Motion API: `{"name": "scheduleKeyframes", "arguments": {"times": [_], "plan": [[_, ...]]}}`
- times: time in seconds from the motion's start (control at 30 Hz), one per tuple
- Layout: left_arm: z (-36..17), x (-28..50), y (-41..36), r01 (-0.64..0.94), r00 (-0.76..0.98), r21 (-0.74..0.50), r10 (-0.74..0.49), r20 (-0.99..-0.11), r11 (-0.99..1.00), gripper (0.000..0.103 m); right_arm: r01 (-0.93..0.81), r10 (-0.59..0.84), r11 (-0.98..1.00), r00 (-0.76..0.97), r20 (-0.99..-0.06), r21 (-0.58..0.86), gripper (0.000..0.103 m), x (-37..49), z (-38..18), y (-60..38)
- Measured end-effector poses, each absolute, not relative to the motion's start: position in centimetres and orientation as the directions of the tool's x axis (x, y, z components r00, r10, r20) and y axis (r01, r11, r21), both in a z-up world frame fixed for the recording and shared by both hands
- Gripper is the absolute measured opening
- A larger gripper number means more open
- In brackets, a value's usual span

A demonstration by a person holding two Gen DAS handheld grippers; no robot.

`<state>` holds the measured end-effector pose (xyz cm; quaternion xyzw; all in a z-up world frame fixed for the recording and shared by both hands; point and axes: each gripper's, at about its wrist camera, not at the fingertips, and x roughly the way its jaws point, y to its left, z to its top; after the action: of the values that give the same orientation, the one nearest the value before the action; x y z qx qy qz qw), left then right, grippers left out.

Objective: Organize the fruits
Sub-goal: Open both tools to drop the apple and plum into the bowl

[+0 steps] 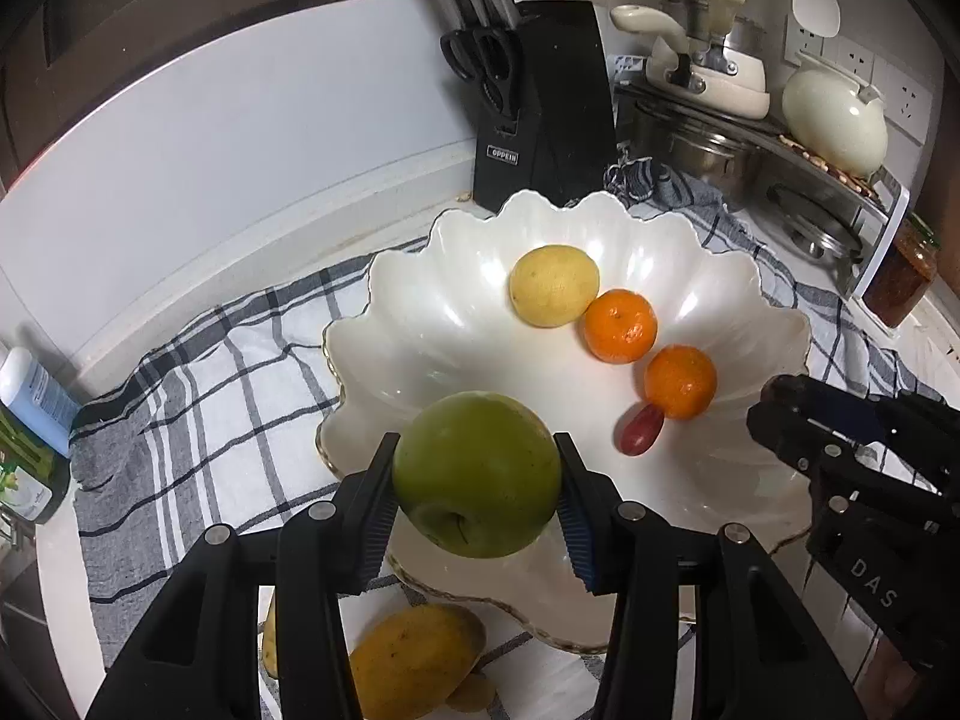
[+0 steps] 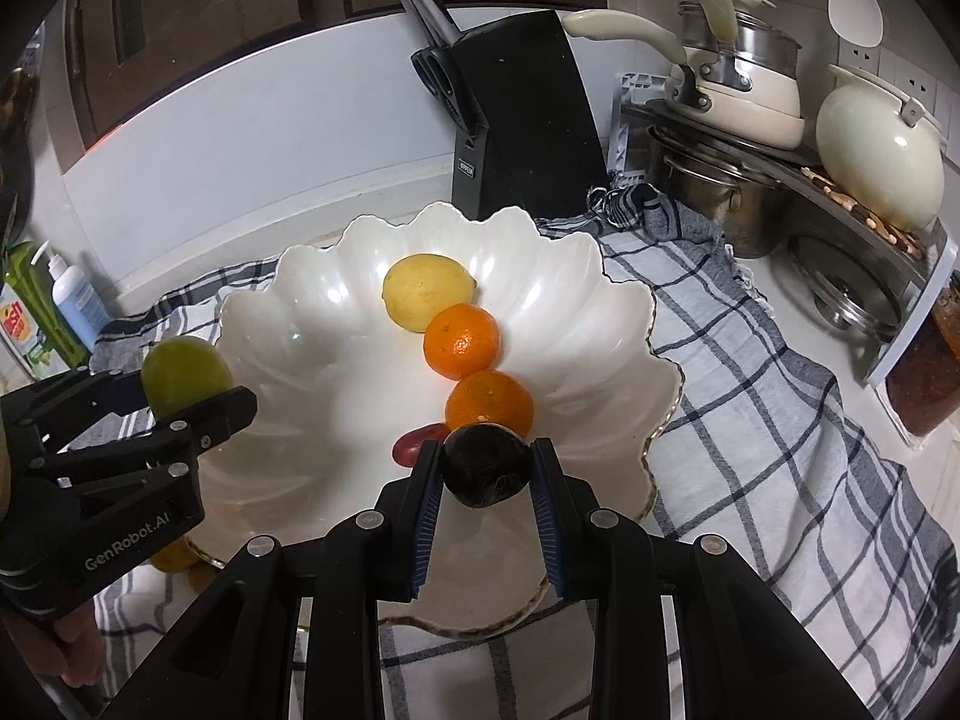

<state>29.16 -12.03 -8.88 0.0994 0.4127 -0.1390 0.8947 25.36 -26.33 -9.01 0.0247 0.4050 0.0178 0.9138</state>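
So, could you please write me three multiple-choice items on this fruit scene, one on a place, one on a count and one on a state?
1. Where does the lemon lie?
A. In the white bowl, touching an orange
B. On the checked cloth beside the bowl
C. On the rack with the pots

2. How many oranges lie in the bowl?
A. One
B. Two
C. Four

3. What is the left gripper doing?
A. Standing open over the bowl with nothing in it
B. Closed on the green apple
C. Closed on the lemon

Answers:
1 A, the lemon sits inside the bowl against the far orange.
2 B, the far orange and the near orange are the only two.
3 B, both pads press the apple's sides above the bowl's near rim.
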Motion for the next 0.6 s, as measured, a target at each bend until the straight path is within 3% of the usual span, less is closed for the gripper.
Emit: {"name": "scheduleKeyframes", "arguments": {"times": [0.07,0.13,0.2,0.4,0.5,0.6], "plan": [[-9.0,29.1,-12.0,0.329,0.615,0.067,-0.160,-0.772,0.942,0.048,-0.009,0.042,0.999,0.674,-0.738,0.049,0.031,25.3,-9.0,-26.4],[-8.9,29.0,-12.1,0.328,0.623,0.076,-0.155,-0.767,0.942,0.056,-0.007,0.038,0.999,0.674,-0.737,0.045,0.033,25.2,-9.0,-26.4],[-8.6,28.8,-12.2,0.326,0.636,0.087,-0.151,-0.756,0.941,0.070,-0.005,0.037,0.999,0.679,-0.733,0.045,0.050,25.1,-8.9,-26.6],[-7.5,28.1,-12.5,0.309,0.668,0.134,-0.114,-0.735,0.942,0.078,0.033,-0.004,0.999,0.713,-0.701,0.027,0.078,24.3,-8.0,-27.3],[-7.0,27.6,-12.3,0.281,0.693,0.153,-0.090,-0.715,0.947,0.095,0.054,-0.027,0.998,0.728,-0.685,0.019,0.088,23.8,-7.3,-27.6],[-6.4,27.2,-12.0,0.256,0.709,0.157,-0.075,-0.701,0.954,0.098,0.072,-0.046,0.997,0.739,-0.672,0.011,0.092,23.4,-6.6,-27.7]]}}
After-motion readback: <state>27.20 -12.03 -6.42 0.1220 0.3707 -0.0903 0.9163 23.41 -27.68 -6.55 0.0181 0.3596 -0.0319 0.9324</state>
